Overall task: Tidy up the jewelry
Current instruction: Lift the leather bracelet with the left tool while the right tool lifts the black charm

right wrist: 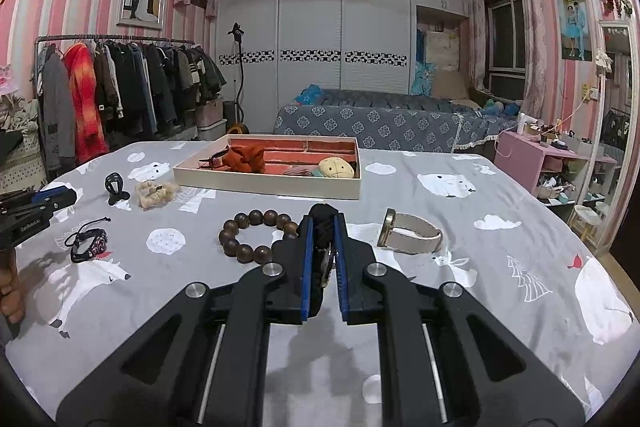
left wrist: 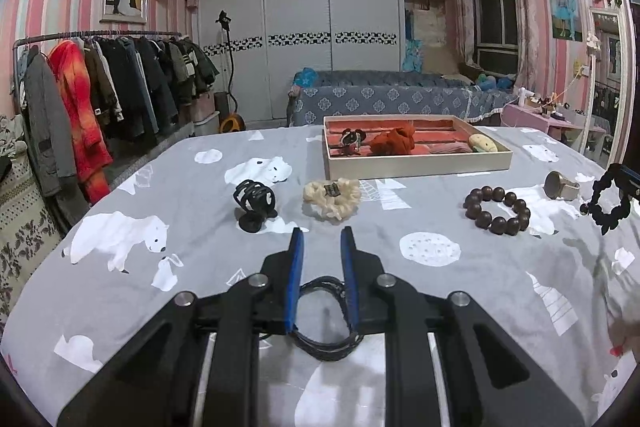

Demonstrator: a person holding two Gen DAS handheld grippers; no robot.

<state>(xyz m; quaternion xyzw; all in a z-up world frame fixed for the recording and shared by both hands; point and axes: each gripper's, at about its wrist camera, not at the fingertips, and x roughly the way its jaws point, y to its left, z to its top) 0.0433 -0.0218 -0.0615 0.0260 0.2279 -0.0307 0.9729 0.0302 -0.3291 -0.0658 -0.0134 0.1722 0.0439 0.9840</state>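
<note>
Grey cotton printed with white polar bears covers the bed that fills the lower two thirds of both views, serving as the sorting surface. Toward the upper middle of the frame sits the cream tray with its red lining, placed within reach of both hands so pieces can be dropped in; it already holds a rust-coloured scrunchie and a pale plush clip, so by my reading the sorting is partly done.

Loose pieces wait in a rough row in front of the tray. The watch with a cream strap stands on edge at right of centre. The brown wooden bead bracelet lies flat just left of the right gripper. The fluffy cream scrunchie and the black claw clip rest side by side at centre left of the left view. A black cord bracelet lies at the left, under the left gripper.

The right gripper's tongs are clamped narrow on a black bead bracelet, which dangles clear of the sheet at the right edge of the left view, probably ready to carry to the tray. The left gripper's tongs stand narrowly apart with nothing pressed between them, poised over the cord bracelet as if lining up to pick it.
</note>
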